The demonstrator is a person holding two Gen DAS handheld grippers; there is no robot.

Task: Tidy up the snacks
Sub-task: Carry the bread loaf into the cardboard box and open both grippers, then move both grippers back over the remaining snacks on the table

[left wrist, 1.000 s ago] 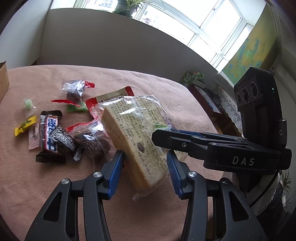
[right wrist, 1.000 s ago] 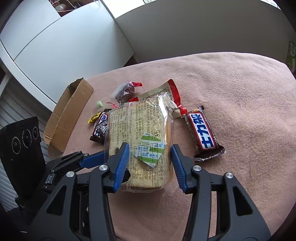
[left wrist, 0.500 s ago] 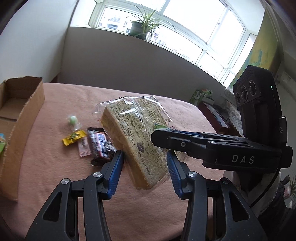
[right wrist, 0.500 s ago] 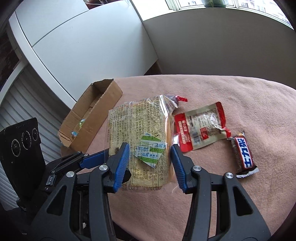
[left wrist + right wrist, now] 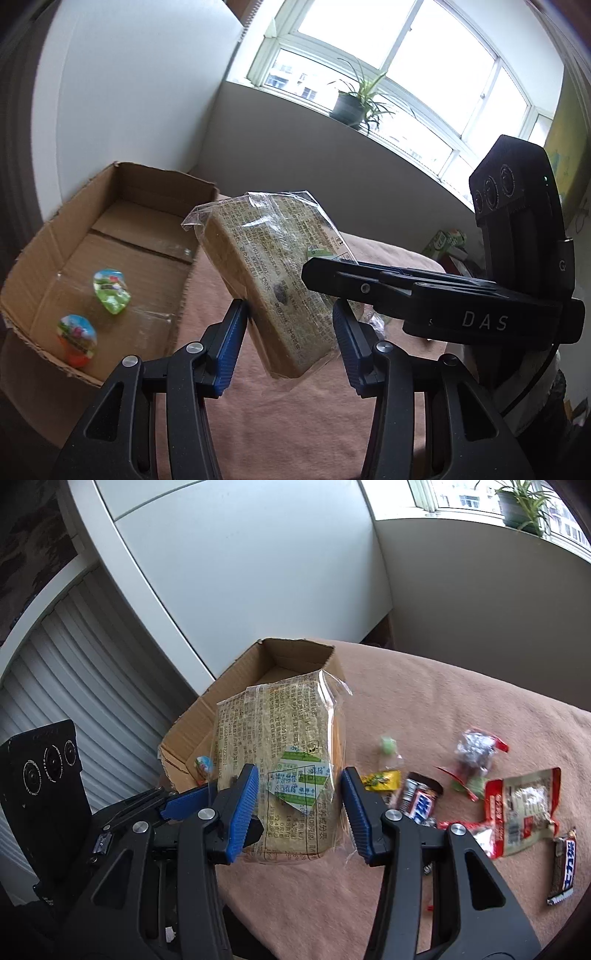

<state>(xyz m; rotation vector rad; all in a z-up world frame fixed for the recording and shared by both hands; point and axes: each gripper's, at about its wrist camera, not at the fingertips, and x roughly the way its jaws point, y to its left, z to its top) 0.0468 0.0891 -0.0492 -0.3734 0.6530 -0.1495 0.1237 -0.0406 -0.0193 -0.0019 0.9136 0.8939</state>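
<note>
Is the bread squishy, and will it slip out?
Probably squishy: the bread is a soft loaf, so hard squeezing may dent it. Its shiny wrapper looks slippery. Two tools, left and right, share it, so likely steady.

The left tool [image 5: 290,339] is being held angled downward, its blue pads [image 5: 231,343] pressed partway closed on a load. The right tool [image 5: 297,805] is being held likewise, crossing in from the side.

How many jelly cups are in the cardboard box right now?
2: one jelly cup mid-floor of the cardboard box, another nearer its front edge. The bread pack may hide more.
</note>
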